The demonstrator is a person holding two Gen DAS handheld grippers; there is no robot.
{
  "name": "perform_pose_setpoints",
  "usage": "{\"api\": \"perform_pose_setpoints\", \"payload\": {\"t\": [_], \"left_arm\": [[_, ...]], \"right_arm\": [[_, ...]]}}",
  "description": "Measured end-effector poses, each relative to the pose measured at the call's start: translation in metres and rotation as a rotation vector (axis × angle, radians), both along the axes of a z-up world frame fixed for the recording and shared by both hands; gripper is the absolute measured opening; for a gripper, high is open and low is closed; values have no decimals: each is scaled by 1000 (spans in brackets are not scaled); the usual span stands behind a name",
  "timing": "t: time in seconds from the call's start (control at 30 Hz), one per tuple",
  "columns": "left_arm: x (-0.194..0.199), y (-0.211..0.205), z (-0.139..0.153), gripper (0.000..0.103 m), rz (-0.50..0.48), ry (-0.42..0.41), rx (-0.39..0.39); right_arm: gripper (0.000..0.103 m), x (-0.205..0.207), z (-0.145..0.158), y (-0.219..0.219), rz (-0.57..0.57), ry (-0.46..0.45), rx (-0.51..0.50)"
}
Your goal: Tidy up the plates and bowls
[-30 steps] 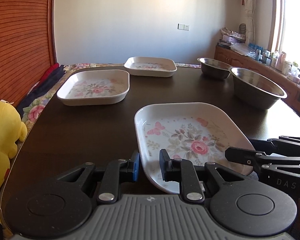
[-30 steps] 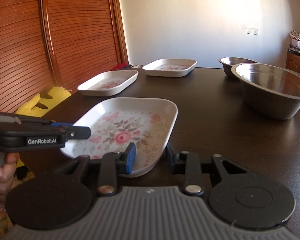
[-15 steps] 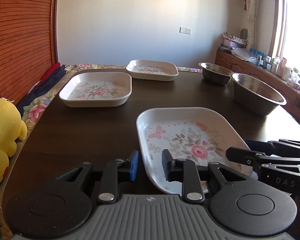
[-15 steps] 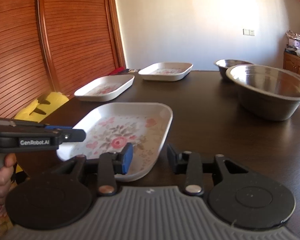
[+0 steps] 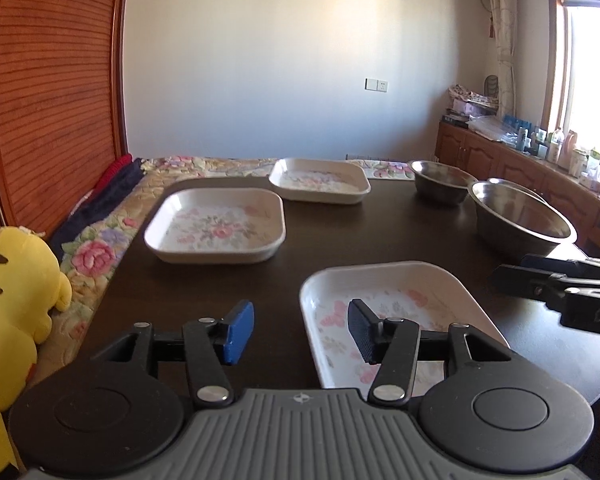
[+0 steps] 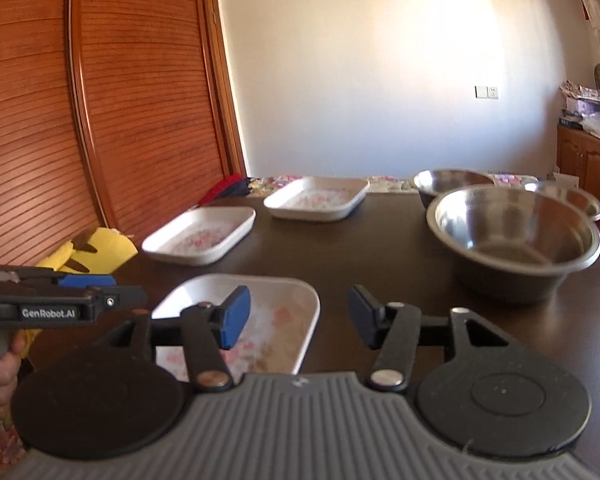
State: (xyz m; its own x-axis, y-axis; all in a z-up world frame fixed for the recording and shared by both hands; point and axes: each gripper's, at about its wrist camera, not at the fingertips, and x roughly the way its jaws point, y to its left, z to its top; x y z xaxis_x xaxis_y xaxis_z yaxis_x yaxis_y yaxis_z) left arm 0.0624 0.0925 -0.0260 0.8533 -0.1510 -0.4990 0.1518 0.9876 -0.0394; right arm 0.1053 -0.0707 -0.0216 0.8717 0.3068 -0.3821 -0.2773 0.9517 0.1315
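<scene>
- Both my left fingers (image 5: 296, 332) and right fingers (image 6: 296, 316) are hanging spread, grasping nothing, straddling the nearest plate (image 5: 392, 300) lying on the surface (image 5: 340, 232).
- Closing crookedly on its rim risks tipping it.

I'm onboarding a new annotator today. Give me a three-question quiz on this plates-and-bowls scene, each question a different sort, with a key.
1. True or false: the left gripper is shut on the nearest floral plate.
2. Multiple choice: how many metal bowls show in the right wrist view? A) one B) two C) three
3. Fill in: the yellow plush toy sits off the table's ______ side.

Key:
1. False; its jaws stand open, straddling the plate's left rim without touching it.
2. C: the big bowl, one behind it and one at far right.
3. Left.
</scene>
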Motion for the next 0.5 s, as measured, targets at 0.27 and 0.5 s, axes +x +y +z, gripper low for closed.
{"api": "perform_pose_setpoints", "payload": {"t": [0.27,0.5], "left_arm": [[26,11,12,67,12,-20,31],[57,24,16,76,24,-18,58]], "right_arm": [[65,25,19,15,74,-5,-28],[67,63,30,38,149,27,-37]]}}
